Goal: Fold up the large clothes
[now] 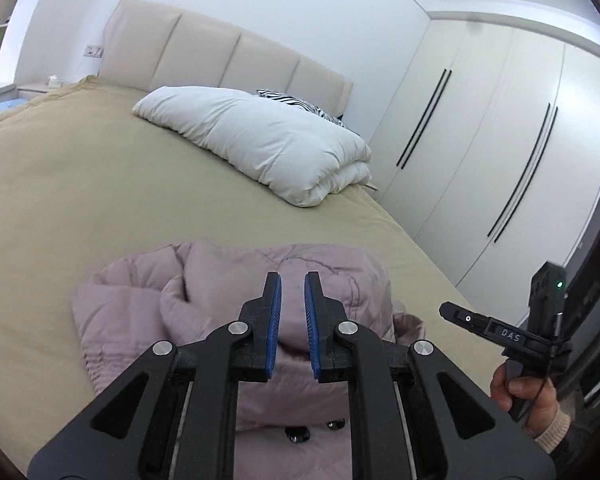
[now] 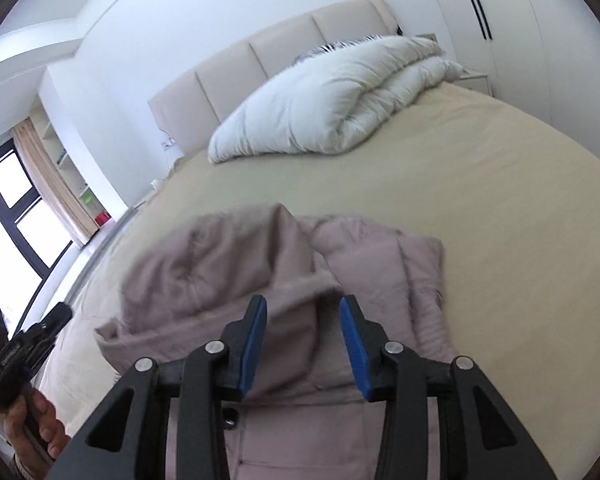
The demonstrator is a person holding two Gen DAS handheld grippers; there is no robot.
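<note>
A mauve padded jacket (image 1: 220, 280) (image 2: 220, 264) lies crumpled on the beige bed sheet (image 1: 80, 200) (image 2: 500, 200), near its front edge, with dark snaps (image 1: 296, 434) showing close to me. My left gripper (image 1: 292, 280) hovers over the jacket with its blue pads almost together and nothing between them. My right gripper (image 2: 303, 304) hangs above the jacket's middle with its jaws apart; fabric shows below the gap, but the pads do not press on it. Each gripper also appears in the other's view, held in a hand: the right gripper (image 1: 446, 310) and the left gripper (image 2: 56, 316).
A folded white duvet (image 1: 260, 140) (image 2: 332, 100) and a zebra-striped pillow (image 1: 296, 102) lie by the padded headboard (image 1: 204, 48). White wardrobe doors (image 1: 480, 140) run along the bed's right side. A window (image 2: 12, 208) and shelves stand beyond the left side.
</note>
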